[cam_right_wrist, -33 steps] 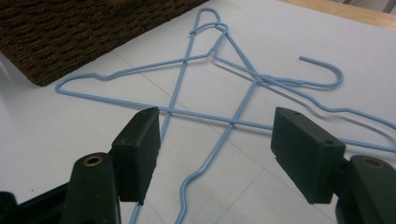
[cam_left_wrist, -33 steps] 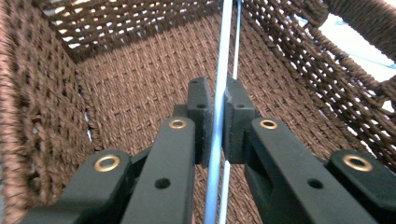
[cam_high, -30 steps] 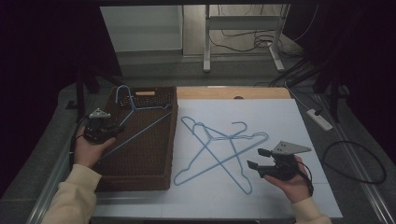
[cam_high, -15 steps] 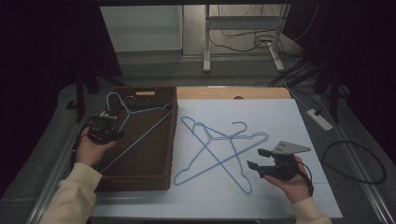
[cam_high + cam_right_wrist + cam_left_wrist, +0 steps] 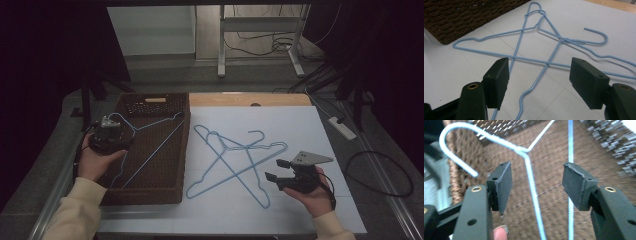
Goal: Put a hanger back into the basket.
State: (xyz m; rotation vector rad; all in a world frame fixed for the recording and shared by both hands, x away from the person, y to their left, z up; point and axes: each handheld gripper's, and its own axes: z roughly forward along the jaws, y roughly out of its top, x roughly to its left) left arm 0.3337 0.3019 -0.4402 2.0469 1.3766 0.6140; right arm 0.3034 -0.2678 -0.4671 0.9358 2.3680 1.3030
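Left gripper [image 5: 107,136], jaws apart, straddles the hanger [image 5: 150,145] lying in the basket [image 5: 150,192] at the tabletop's left edge; right gripper [image 5: 280,175], open, faces two crossed hangers [image 5: 235,160] mid-table. Likely next: close, lift

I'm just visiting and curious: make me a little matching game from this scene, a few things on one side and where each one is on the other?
Things:
1. hanger
2. crossed hangers
3. left gripper
4. right gripper

Places:
A. lying on the white sheet
B. open, right of the crossed pair
C. in the brown basket
D. open, at the basket's left edge

Pairs: 1-C, 2-A, 3-D, 4-B
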